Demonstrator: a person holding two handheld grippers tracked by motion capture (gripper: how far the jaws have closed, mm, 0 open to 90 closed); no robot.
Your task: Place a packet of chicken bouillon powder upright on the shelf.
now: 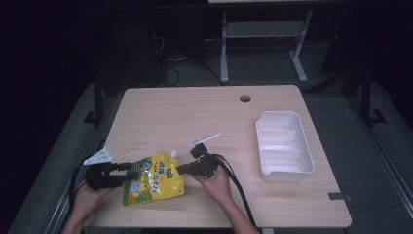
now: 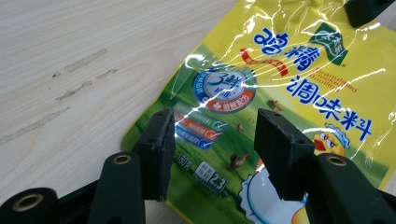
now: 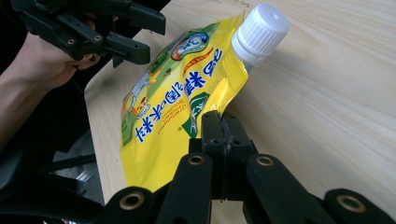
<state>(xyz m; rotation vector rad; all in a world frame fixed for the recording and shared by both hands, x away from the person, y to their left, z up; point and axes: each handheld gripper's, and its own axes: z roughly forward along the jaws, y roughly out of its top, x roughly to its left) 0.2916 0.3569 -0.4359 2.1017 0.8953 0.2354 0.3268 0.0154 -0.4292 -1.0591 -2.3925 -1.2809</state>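
A yellow spouted pouch (image 1: 151,181) with a white screw cap (image 1: 173,154) lies near the table's front left. My left gripper (image 1: 129,173) is at the pouch's left edge. In the left gripper view its jaws (image 2: 215,128) stand open just above the printed pouch (image 2: 280,70), and the pads do not press on it. My right gripper (image 1: 181,169) meets the pouch's right edge. In the right gripper view its jaws (image 3: 222,122) are pressed together on the edge of the pouch (image 3: 173,107), just below the cap (image 3: 260,30).
A white divided tray (image 1: 285,146) stands at the right of the wooden table (image 1: 195,112). A round cable hole (image 1: 245,98) sits near the far edge. Cables trail from both grippers toward the front edge.
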